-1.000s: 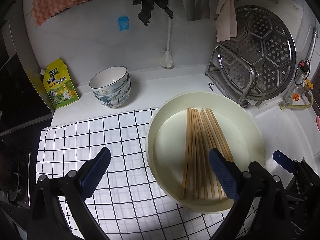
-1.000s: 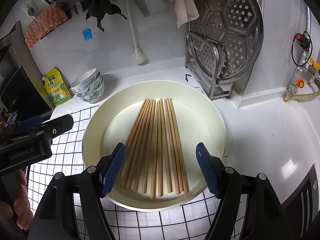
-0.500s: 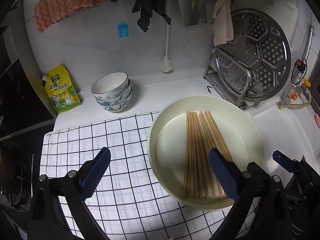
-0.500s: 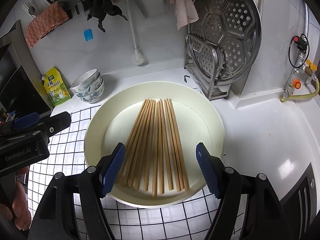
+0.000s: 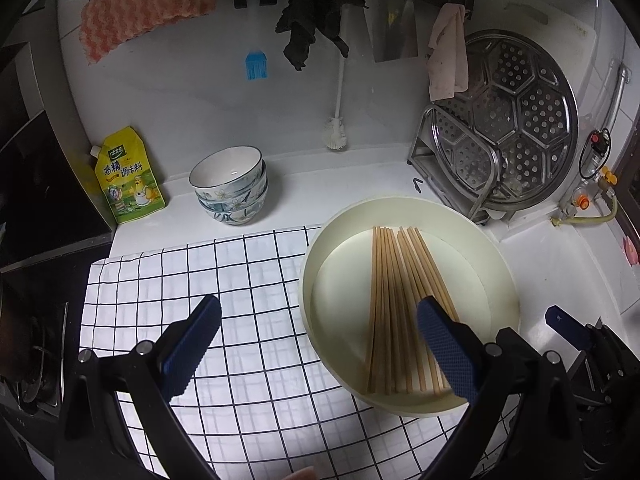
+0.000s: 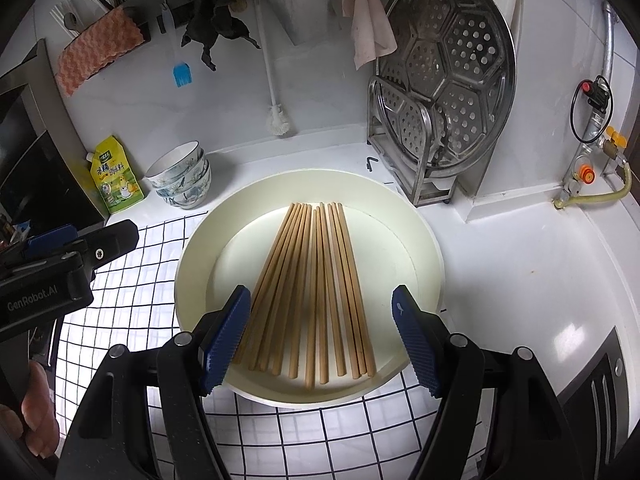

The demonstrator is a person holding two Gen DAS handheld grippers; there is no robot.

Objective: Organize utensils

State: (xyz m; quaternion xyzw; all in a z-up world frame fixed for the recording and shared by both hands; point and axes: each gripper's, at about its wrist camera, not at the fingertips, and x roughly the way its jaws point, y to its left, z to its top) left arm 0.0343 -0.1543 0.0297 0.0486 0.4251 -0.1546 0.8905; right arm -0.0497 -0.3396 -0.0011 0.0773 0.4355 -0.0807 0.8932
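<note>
Both grippers hover with their jaws spread wide and nothing between them. Right gripper (image 6: 320, 332) is poised above the near rim of the cream basin (image 6: 434, 256), its blue pads flanking the near ends of the wooden chopsticks (image 6: 316, 280). Left gripper (image 5: 316, 348) hangs to the left of the basin, over the black-and-white checked cloth (image 5: 224, 280), with its right pad overlapping the basin's near edge in view.

About a dozen chopsticks lie flat on the basin floor, side by side, fanning slightly, their far ends gathered toward the steel rack (image 6: 404, 152) behind the basin. None sits on the cloth or outside the basin.

How far the tidying has gone is unclear: the chopsticks could be gathered here as the finished arrangement, or waiting to be lifted out to somewhere else, such as the holder on the wall rail, where other utensils show. A stack of patterned bowls (image 5: 230, 192) stands behind the cloth, left of the basin.
</note>
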